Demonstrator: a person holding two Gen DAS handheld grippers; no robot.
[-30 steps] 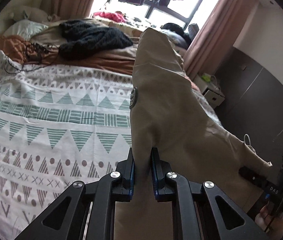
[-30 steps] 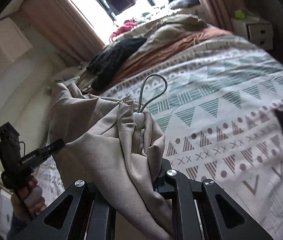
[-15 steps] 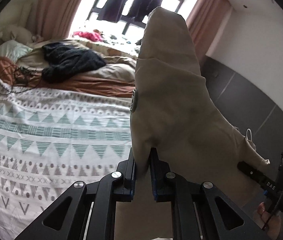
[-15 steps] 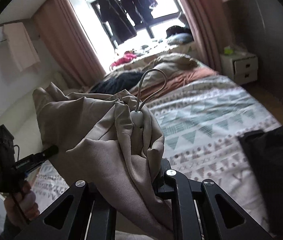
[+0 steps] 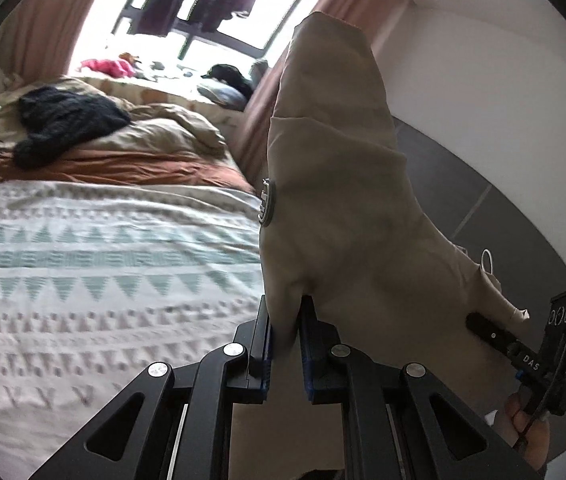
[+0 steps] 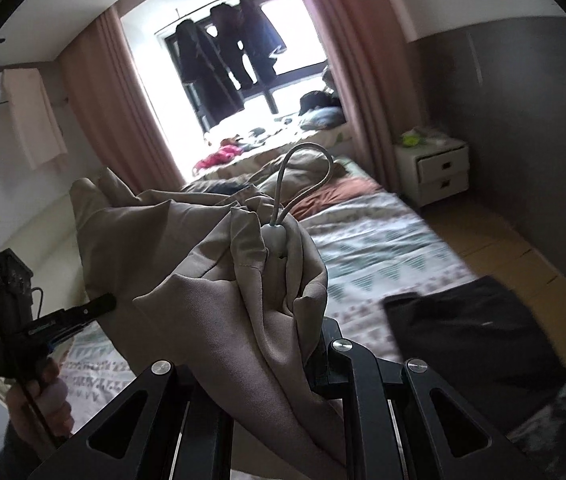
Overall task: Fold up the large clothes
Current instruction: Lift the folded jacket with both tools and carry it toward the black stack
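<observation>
A large beige garment (image 5: pixel 335 184) hangs stretched between both grippers, lifted above the bed. My left gripper (image 5: pixel 285 320) is shut on a pinch of its cloth; a round grey badge (image 5: pixel 266 202) shows on the fabric edge above it. In the right wrist view the same garment (image 6: pixel 211 264) bunches over my right gripper (image 6: pixel 283 320), which is shut on it, its left finger hidden by cloth. A grey cord loop with a toggle (image 6: pixel 277 236) sticks up from the bunch. Each view shows the other gripper held by a hand (image 5: pixel 531 356) (image 6: pixel 43 328) at the garment's far end.
The bed's patterned triangle-print cover (image 5: pixel 95 256) lies below. A black knitted garment (image 5: pixel 63 120) sits on a rumpled beige duvet near the window. A dark cloth (image 6: pixel 475 336) lies at the bed's near corner. A white nightstand (image 6: pixel 435 168) stands by the grey wall.
Both grippers have risen with the beige garment, lifting it off the bed. The views now show more window, curtains and wall, and less of the bed cover.
</observation>
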